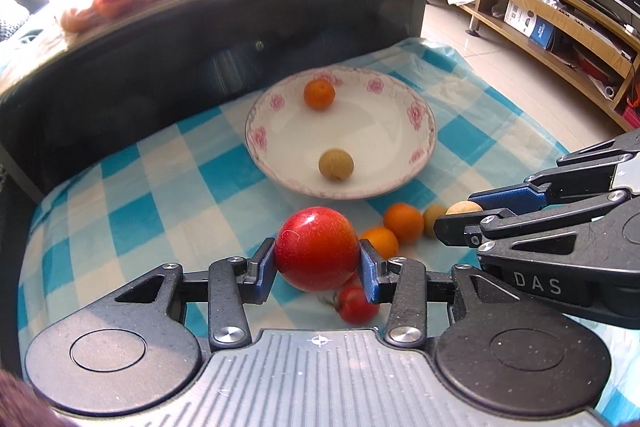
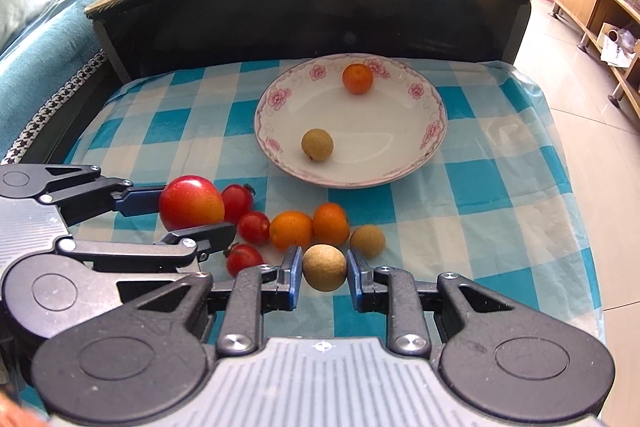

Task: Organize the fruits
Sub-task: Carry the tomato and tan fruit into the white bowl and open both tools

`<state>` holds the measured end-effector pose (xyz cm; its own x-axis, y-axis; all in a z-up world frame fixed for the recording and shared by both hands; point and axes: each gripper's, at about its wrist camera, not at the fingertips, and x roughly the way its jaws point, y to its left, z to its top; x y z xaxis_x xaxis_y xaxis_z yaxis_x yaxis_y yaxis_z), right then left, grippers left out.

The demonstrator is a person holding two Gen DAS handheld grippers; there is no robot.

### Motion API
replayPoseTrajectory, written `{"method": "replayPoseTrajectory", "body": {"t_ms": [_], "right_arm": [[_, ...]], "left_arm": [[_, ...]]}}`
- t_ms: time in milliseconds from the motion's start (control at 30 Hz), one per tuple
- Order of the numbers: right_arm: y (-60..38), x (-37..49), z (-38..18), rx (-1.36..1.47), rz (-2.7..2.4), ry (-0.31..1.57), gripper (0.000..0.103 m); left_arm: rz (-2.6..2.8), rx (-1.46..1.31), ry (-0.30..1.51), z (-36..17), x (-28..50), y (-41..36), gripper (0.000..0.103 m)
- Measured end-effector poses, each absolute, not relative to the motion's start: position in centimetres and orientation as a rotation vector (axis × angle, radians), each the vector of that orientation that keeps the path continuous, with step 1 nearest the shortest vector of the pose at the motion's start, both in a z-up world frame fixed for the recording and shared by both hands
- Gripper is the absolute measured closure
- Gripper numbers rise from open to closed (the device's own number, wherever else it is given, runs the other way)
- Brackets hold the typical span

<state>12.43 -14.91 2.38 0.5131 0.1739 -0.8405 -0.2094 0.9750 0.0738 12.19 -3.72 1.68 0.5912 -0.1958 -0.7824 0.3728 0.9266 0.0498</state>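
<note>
1. The left gripper (image 1: 318, 257) is squeezing the big red apple (image 1: 317, 249) between its two blue pads. The pads are pressing on both sides, so the apple is not falling. It is hanging a little above the checked cloth (image 2: 460, 211).
2. Three small tomatoes (image 2: 253, 227) are lying on the cloth just right of the apple, near the front. They are waiting for a turn, I think.
3. Two small oranges (image 2: 291, 229) are sitting side by side, touching, right of the tomatoes.
4. The right gripper (image 2: 324, 269) is clamping a small brown round fruit (image 2: 324, 267). Its pads are close together because the fruit is small.
5. One more brown fruit (image 2: 367, 241) is lying on the cloth just right of the oranges.
6. The flowered plate (image 2: 434, 125) is sitting farther back on the cloth. One orange (image 2: 357, 78) and one brown fruit (image 2: 317, 144) are already lying in it, well apart. I think both held fruits are going there.
</note>
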Motion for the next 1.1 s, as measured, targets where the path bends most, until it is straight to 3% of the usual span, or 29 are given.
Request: {"method": "replayPoseTrajectory", "body": {"t_ms": [1100], "right_arm": [[-16.6, 22.5, 0.4, -0.009, 0.217, 1.005, 0.075]], "left_arm": [[-0.306, 0.212, 0.898, -0.8, 20.7, -5.3, 0.053]]}}
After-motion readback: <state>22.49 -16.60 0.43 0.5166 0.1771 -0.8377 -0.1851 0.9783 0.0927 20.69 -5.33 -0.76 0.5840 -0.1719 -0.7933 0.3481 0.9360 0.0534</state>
